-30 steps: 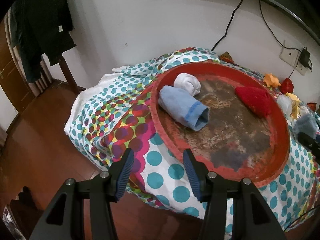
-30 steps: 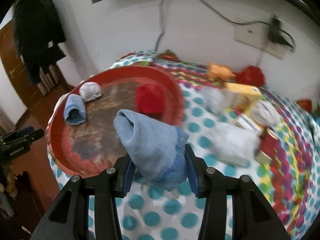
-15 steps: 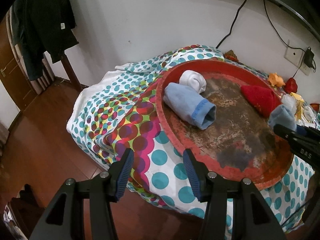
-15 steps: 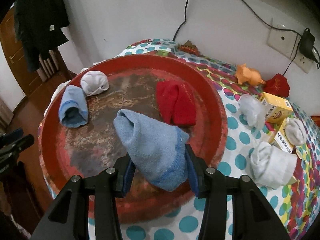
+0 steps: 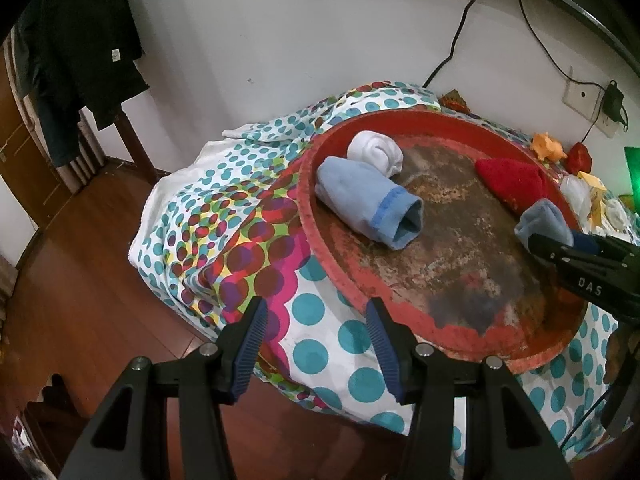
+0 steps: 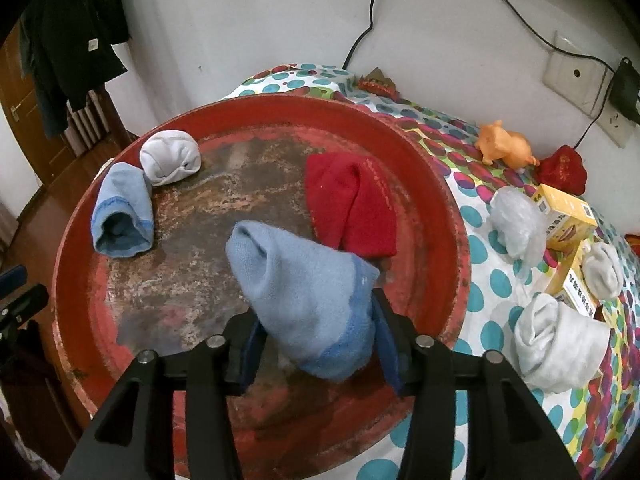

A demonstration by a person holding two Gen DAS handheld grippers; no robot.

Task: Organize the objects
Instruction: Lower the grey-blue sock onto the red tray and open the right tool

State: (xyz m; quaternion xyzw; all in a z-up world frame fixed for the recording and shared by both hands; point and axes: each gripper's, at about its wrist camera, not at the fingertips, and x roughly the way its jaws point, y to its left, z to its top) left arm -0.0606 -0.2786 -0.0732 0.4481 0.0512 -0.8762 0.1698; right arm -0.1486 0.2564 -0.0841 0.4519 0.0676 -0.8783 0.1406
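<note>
A big round red tray [image 6: 452, 216] [image 5: 308, 224] lies on the dotted tablecloth. In it are a rolled light blue sock [image 6: 120, 212] [image 5: 368, 204], a white sock ball [image 6: 170, 156] [image 5: 376, 152] and a red sock [image 6: 352, 204] [image 5: 512, 180]. My right gripper [image 6: 316, 344] is shut on a second light blue sock [image 6: 304, 284] and holds it over the tray's middle; that sock also shows in the left wrist view [image 5: 544, 224]. My left gripper [image 5: 312, 336] is open and empty, off the tray's near-left rim.
Right of the tray lie white sock rolls [image 6: 556, 340], a clear wrapped lump [image 6: 518, 216], yellow boxes [image 6: 568, 216], an orange toy [image 6: 504, 146] and a red pouch [image 6: 562, 168]. The wall with cables and sockets stands behind. The table drops to wooden floor [image 5: 68, 264] on the left.
My right gripper has carried the blue sock from the tablecloth in over the tray, toward its middle. My left gripper has held almost still.
</note>
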